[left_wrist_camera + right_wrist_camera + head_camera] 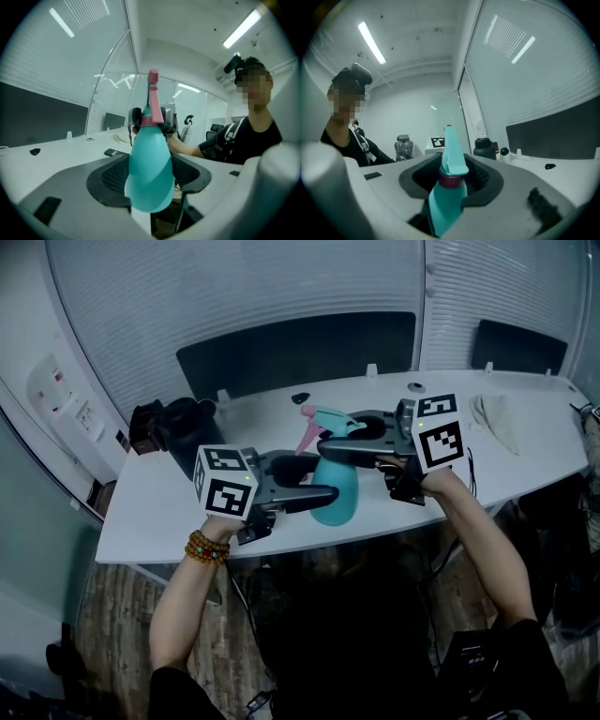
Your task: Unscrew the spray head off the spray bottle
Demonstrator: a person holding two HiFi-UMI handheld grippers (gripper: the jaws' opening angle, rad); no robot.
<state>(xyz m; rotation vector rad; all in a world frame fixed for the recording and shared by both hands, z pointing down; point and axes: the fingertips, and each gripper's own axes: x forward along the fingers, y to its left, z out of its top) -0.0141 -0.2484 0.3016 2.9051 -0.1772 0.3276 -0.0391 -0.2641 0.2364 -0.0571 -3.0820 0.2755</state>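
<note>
Spray bottle (336, 493), teal, is held head uppermost between the two grippers at the near edge of the table (159, 521); whether its base touches the table cannot be told.

A long white top is seen on the table, which is set against a wall of blinds and dark panels. A black flask (192, 437) is stood on its left part, well apart from the bottle.

The left gripper (314, 479) is brought in from the left, and its jaws are set wide and pressed on either side of the bottle's rounded body, as its own view shows. The right gripper (336, 430) is brought in from the right at a higher level; its jaws are set narrower and are closed on the spray head (328, 423), at the dark red collar beneath the teal top. A pink part of the head is seen pointing away from the person.

A pale cloth (497, 420) is laid on the right part of the table, well apart from both grippers. A bead bracelet (208, 547) is worn on the left wrist. A small black item (300, 397) is seen beyond the bottle, near the far edge.
</note>
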